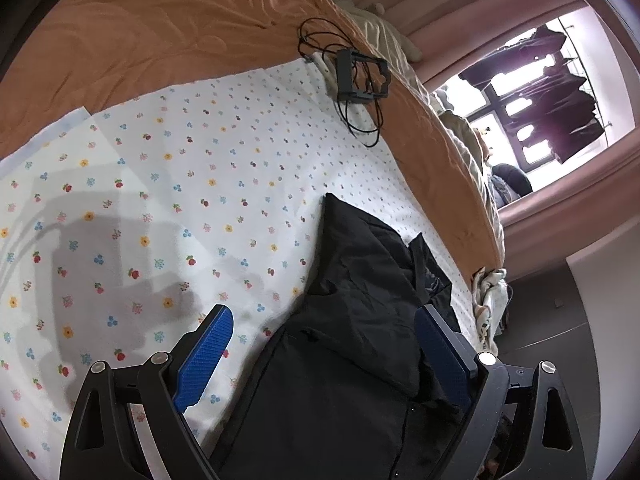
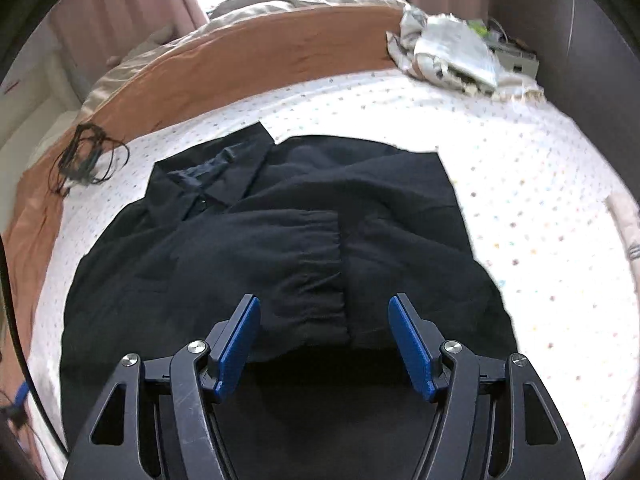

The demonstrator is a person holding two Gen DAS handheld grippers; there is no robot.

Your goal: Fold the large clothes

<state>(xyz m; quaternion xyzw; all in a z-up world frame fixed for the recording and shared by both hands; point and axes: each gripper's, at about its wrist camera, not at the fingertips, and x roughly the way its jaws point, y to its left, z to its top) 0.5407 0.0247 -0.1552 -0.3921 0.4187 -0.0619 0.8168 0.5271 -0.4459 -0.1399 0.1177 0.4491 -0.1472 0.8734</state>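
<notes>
A black collared jacket (image 2: 280, 240) lies spread on the white floral sheet (image 2: 520, 160), collar at the far left, one sleeve with an elastic cuff (image 2: 316, 268) folded across its body. My right gripper (image 2: 324, 312) is open just above the jacket, its blue pads on either side of the cuff. In the left wrist view the jacket (image 1: 360, 300) lies bunched near the bed's edge. My left gripper (image 1: 324, 320) is open above it, its right pad (image 1: 436, 344) over the fabric and its left pad (image 1: 212, 340) over the floral sheet (image 1: 160, 200).
An orange blanket (image 1: 160, 32) borders the sheet. A black frame with tangled cables (image 1: 360, 76) lies at that border, seen also in the right wrist view (image 2: 84, 160). A crumpled light cloth (image 2: 452, 56) sits at the far right corner. Curtains and a window (image 1: 532, 92) stand beyond the bed.
</notes>
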